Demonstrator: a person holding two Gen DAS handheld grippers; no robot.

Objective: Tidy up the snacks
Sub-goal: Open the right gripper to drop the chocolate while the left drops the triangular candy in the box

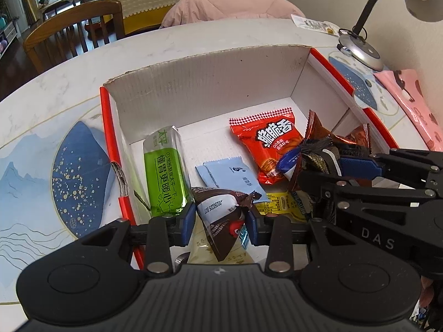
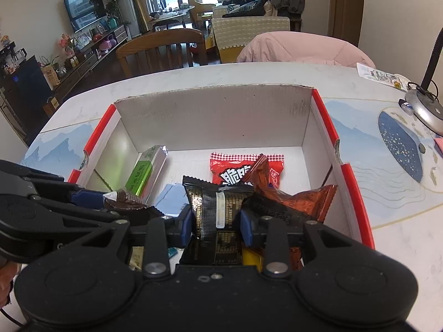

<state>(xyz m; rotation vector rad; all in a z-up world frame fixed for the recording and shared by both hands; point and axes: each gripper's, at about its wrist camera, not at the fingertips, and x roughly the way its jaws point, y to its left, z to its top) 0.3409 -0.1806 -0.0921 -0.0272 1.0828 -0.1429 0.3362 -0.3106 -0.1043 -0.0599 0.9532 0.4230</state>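
A white cardboard box with red edges (image 1: 210, 83) (image 2: 213, 116) stands on the table and holds snacks: a green packet (image 1: 164, 178) (image 2: 141, 175), a red packet (image 1: 270, 144) (image 2: 235, 168), a pale blue sachet (image 1: 229, 175) (image 2: 170, 196) and copper wrappers (image 1: 318, 130) (image 2: 304, 199). My left gripper (image 1: 220, 221) is shut on a brown wrapped snack (image 1: 221, 221) over the box's near side; it also shows in the right wrist view (image 2: 124, 197). My right gripper (image 2: 216, 221) is shut on a black and gold packet (image 2: 216, 207) over the box, seen in the left wrist view (image 1: 321, 160) too.
A silver desk lamp (image 1: 360, 51) (image 2: 426, 108) stands on the table at the right, with a pink packet (image 1: 415, 105) and a white packet (image 1: 313, 25) (image 2: 379, 76) near it. A wooden chair (image 1: 74, 33) (image 2: 163, 49) and a pink-draped chair (image 1: 229, 5) stand beyond the table.
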